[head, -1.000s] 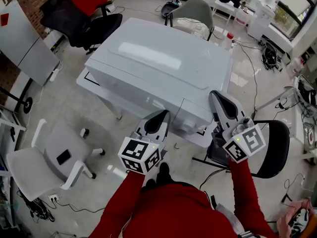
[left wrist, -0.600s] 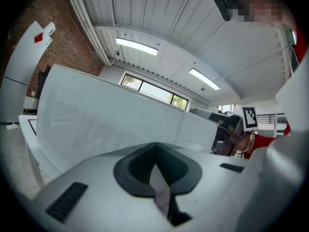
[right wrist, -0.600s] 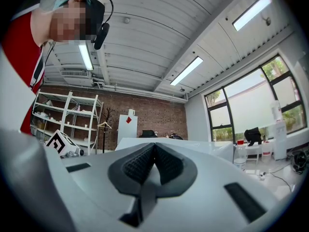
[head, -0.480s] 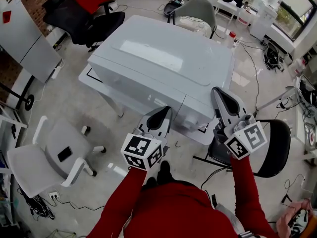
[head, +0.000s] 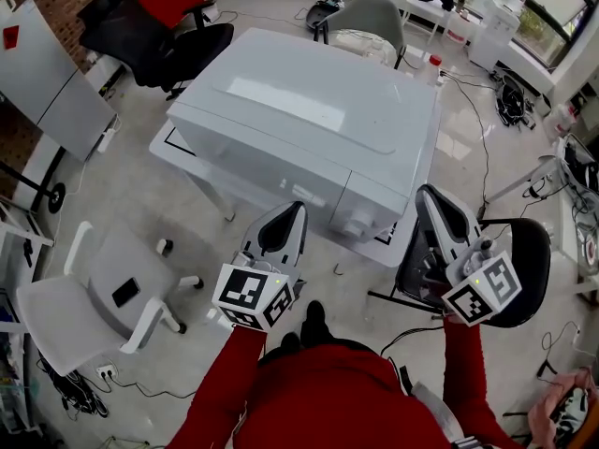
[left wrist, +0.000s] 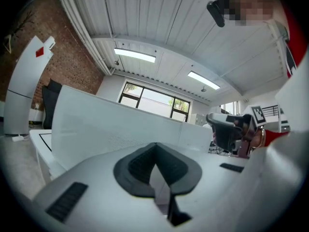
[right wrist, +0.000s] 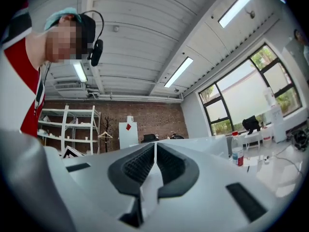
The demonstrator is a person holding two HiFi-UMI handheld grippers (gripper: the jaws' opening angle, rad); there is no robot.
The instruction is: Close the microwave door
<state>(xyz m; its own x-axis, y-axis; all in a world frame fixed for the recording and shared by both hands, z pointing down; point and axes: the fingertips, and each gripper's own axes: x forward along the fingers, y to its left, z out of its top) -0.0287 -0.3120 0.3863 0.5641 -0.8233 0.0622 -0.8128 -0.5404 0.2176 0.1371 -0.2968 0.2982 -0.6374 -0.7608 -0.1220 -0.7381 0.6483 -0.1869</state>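
Microwave (head: pixel 309 110) on bench (head: pixel 161 154) just ahead, door (head: pixel 262 174) looking flush; left gripper (head: pixel 292 215) and right gripper (head: pixel 432 199) short of it, jaws pressed together, empty; door likely a stiff, light-swinging panel, best pushed near its free edge.

The microwave (head: pixel 309 129) sat on the counter (head: pixel 161 157); the left hand-held gripper (head: pixel 288 217) and right hand-held gripper (head: pixel 433 201) hung just before its front, an office chair (head: pixel 75 316) off left.
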